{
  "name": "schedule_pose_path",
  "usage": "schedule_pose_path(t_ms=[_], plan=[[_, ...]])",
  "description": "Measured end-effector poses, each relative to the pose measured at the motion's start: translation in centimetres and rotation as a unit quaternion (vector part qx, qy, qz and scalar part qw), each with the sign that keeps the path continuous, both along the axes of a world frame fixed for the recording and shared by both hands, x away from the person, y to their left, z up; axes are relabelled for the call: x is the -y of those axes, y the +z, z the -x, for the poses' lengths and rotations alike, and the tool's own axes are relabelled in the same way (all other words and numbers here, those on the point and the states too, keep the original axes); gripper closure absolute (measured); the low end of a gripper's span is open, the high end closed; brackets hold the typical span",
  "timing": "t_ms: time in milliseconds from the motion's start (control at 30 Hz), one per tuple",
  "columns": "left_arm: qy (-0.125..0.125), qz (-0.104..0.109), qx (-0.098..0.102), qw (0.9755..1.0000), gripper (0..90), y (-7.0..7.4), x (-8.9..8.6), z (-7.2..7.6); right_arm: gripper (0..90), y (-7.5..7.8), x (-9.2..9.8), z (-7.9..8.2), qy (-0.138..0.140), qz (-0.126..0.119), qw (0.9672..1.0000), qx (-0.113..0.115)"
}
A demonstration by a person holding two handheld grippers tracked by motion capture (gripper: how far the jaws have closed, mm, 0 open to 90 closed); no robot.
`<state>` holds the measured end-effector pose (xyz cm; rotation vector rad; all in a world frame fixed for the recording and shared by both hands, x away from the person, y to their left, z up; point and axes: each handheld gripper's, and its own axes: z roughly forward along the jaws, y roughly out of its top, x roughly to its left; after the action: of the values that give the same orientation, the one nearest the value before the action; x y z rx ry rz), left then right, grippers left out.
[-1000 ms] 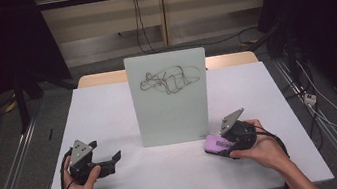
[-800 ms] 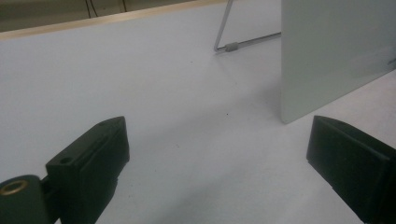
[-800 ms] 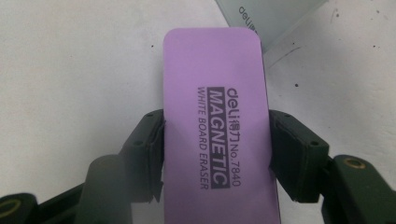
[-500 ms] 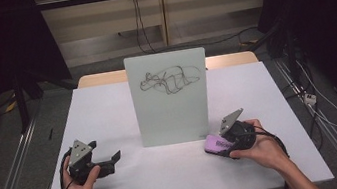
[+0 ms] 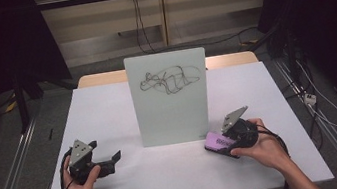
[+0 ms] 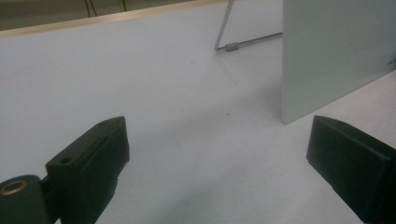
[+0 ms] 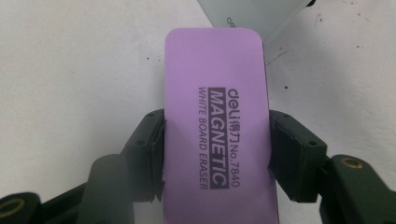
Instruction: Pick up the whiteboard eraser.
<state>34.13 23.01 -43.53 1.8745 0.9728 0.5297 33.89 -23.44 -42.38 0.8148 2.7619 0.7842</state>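
A small whiteboard stands upright on the white table, with a black scribble drawn near its top. My right gripper lies low at the board's lower right corner, shut on a purple whiteboard eraser; in the right gripper view the black pads press both long sides of the eraser. My left gripper rests on the table left of the board, open and holding nothing. In the left gripper view its jaws stand wide apart with the board's edge ahead on the right.
The board's wire stand reaches back behind it. A wooden table edge shows behind the white surface. Cables trail on the floor at the right, and metal rails run along the floor at the left.
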Motion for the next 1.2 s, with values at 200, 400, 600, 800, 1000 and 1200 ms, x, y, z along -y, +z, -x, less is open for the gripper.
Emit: schedule_pose_path(t_ms=[200, 400, 600, 800, 1000, 1200], plan=[[0.001, 0.001, 0.0, 1.0, 5.8, 0.0, 0.0, 0.0, 41.4, 0.0, 0.1, 0.1, -0.007, -0.016, 0.9999, -0.001], [0.001, 0.001, -0.003, 1.0, 5.8, -0.1, -0.1, 0.0, 41.4, 0.2, 0.0, 0.2, -0.008, -0.029, 0.9995, -0.001], [0.003, 0.005, -0.005, 1.0, 5.8, -0.2, -0.4, 0.0, 41.4, 0.7, 0.1, 0.1, -0.019, -0.046, 0.9987, 0.014], [0.006, 0.01, -0.007, 0.9999, 5.7, -0.3, -0.5, -0.1, 41.5, 1.1, 0.1, 0.2, -0.023, -0.06, 0.9977, 0.022], [0.003, 0.007, -0.004, 1.0, 5.8, -0.1, -0.2, 0.0, 41.5, 1.2, 0.3, 0.4, -0.028, -0.074, 0.9966, 0.021], [0.001, 0.0, -0.003, 1.0, 5.8, -0.1, -0.2, 0.1, 41.5, 1.6, 0.7, 0.5, -0.029, -0.102, 0.994, 0.027]])
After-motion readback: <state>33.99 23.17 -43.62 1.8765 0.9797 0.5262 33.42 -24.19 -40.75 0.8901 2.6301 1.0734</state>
